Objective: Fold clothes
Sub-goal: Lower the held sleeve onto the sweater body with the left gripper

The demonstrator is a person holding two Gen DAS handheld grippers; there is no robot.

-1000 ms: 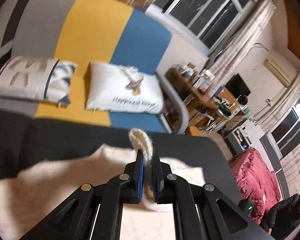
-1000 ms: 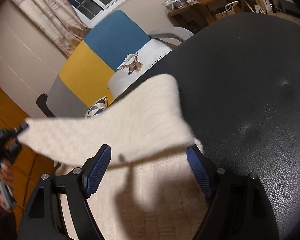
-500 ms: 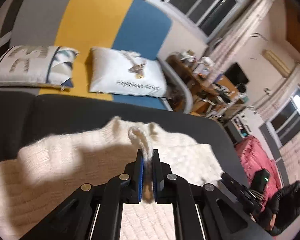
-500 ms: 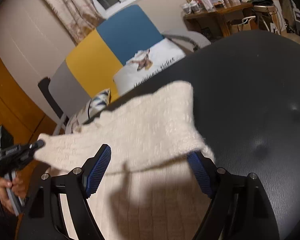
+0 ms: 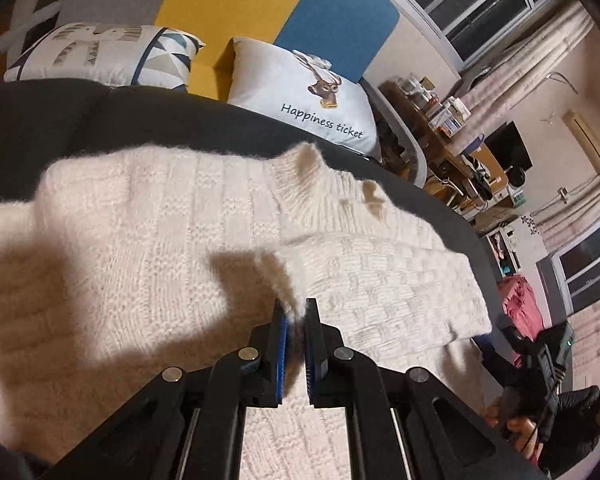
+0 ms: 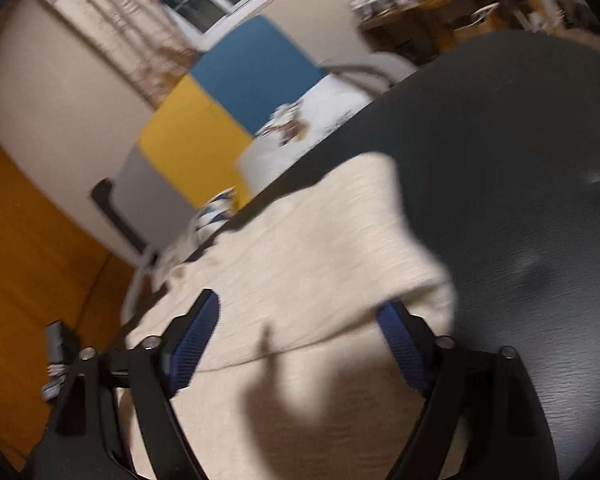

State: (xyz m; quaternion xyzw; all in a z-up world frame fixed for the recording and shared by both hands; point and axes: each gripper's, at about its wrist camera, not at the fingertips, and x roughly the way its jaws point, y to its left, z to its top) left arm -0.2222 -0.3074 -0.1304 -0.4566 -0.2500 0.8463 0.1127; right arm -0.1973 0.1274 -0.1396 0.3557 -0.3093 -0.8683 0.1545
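Left wrist view: the left gripper [image 5: 295, 312] has its fingers nearly together, pinching a fuzzy edge of the cream knit sweater [image 5: 160, 240], which lies spread on the dark surface [image 5: 60, 120] with one sleeve folded across it. Right wrist view, blurred: the right gripper [image 6: 300, 332] fingers stand wide apart over the sweater, gripping nothing.

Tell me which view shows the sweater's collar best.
Left wrist view: the ribbed collar of the cream sweater is sharp at the far edge. The right wrist view is motion-blurred; it shows only the folded sleeve, no clear collar.
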